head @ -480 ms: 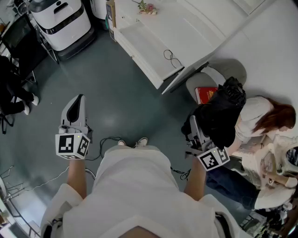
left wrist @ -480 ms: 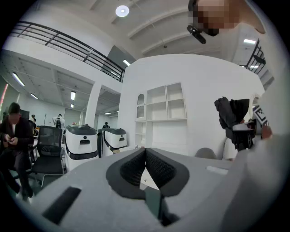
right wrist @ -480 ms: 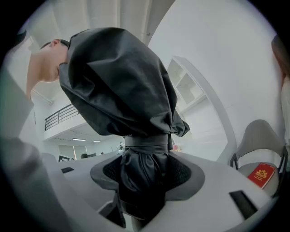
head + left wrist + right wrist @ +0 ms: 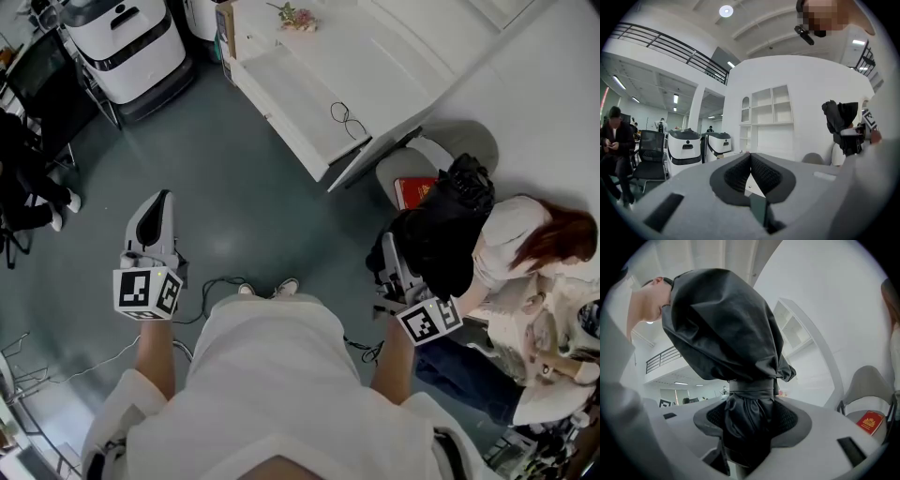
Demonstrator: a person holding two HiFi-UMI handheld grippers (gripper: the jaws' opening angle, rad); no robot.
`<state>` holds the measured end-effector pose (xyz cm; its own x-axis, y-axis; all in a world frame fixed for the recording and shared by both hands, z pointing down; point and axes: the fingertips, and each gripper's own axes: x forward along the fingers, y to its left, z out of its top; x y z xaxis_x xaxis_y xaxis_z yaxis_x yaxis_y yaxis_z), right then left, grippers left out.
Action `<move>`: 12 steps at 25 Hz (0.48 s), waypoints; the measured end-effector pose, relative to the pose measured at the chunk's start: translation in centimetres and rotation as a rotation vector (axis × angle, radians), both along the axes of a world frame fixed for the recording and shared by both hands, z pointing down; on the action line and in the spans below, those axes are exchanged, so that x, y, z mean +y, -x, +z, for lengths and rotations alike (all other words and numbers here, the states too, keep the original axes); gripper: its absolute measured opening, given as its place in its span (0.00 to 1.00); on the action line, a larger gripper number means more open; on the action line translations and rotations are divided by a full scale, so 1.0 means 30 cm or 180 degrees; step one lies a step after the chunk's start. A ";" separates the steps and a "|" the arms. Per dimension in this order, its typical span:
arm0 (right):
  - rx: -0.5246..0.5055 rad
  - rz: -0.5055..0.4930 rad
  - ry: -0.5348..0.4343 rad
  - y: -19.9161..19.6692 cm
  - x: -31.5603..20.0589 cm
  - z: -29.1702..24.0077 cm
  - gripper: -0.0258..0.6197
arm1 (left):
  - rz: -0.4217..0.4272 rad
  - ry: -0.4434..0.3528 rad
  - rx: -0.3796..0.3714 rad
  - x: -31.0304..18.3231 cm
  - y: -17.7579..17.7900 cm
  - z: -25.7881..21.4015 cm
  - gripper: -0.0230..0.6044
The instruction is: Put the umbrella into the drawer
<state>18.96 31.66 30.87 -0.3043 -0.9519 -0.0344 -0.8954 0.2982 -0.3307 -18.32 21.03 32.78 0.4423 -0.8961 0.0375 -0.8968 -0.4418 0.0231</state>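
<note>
My right gripper is shut on a folded black umbrella, which bulges out beyond the jaws. In the right gripper view the umbrella fills the middle, its strapped waist pinched between the pads of the right gripper. My left gripper hangs over the grey floor at the left, shut and empty; in the left gripper view the pads of the left gripper meet at their tips. The white cabinet's pulled-out drawer lies ahead at the top of the head view, with a thin dark cord loop on it.
A seated person is close on the right, beside a round chair with a red booklet. White machines stand at the top left, another person sits at the far left, and a cable trails by my feet.
</note>
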 end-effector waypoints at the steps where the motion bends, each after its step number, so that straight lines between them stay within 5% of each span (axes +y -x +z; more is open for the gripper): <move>1: 0.0012 0.0002 -0.0015 -0.009 0.000 -0.004 0.41 | 0.0004 -0.0005 -0.0003 -0.003 -0.009 -0.003 0.06; 12: 0.0070 -0.0111 -0.0028 -0.096 -0.025 0.032 0.41 | -0.0041 0.0051 -0.0045 0.013 -0.115 0.024 0.06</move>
<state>21.85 30.90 31.83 -0.3382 -0.9404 -0.0356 -0.8914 0.3323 -0.3083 -14.88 21.43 33.51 0.4301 -0.9009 0.0582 -0.9027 -0.4299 0.0173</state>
